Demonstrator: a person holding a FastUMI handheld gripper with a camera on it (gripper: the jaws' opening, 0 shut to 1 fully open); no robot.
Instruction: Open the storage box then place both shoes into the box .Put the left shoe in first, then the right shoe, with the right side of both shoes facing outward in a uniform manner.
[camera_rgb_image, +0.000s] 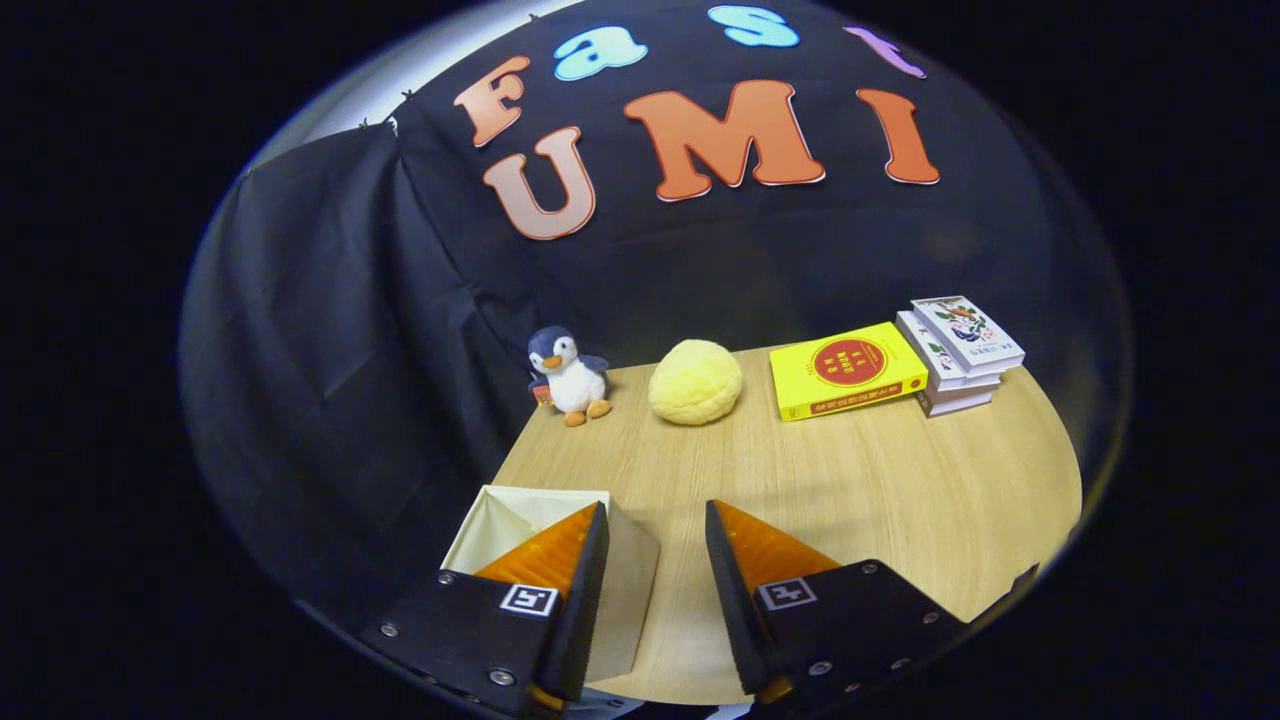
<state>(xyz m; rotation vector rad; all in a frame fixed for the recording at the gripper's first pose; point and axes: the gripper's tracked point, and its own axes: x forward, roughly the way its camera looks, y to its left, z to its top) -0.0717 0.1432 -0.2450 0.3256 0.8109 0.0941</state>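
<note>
A cream fabric storage box (510, 515) stands on the wooden table (860, 480) at its near left corner, its top open toward me and its inside partly hidden by my left finger (585, 570). My gripper (655, 515) hovers above the table's near edge, open, with bare tabletop in the gap between its fingers. The box lies under and just left of that gap.
Along the table's far edge sit a plush penguin (570, 375), a yellow fluffy round cushion (695, 382), a yellow book (845, 370) and a stack of white books (960, 350). Black cloth walls close in behind and on the left.
</note>
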